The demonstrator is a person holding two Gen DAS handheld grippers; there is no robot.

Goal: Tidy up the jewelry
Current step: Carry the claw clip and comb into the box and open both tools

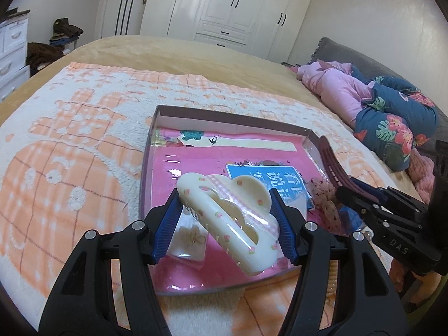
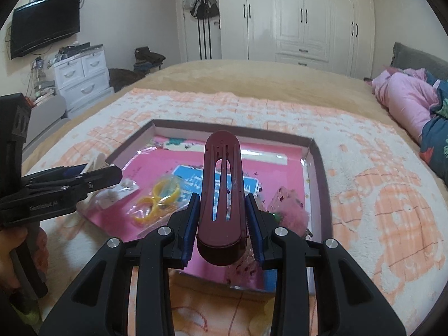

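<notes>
Here I look across a bed (image 2: 252,78) spread with a peach-and-white blanket (image 1: 70,145). From the left of the right wrist view I see a wall TV (image 2: 44,22), white drawers (image 2: 81,75), hanging bags on a door, then a white wardrobe (image 2: 302,14), and pink and floral bedding (image 2: 406,103) at the far right.

My left gripper (image 1: 224,215) tilts down over the near left part of the box (image 1: 224,119), its blue pads pinching a cream claw clip (image 1: 232,218) dotted with small pink flowers, held slantwise above the box floor. My right gripper (image 2: 222,224) tilts down over the near right part, clamped on a maroon clip (image 2: 222,184) that stands up and away from the jaws. A hand (image 2: 14,252) shows at the left edge of the right wrist view, on the left gripper's handle.

The box is shallow and open, lying on the blanket, floored with a pink sheet bearing a blue label (image 1: 266,179). Inside, left to right, lie a clear packet with a pale flower (image 1: 190,238), a bagged yellow clip (image 2: 159,198), and a pink fluffy piece (image 2: 294,215) in wrap.
</notes>
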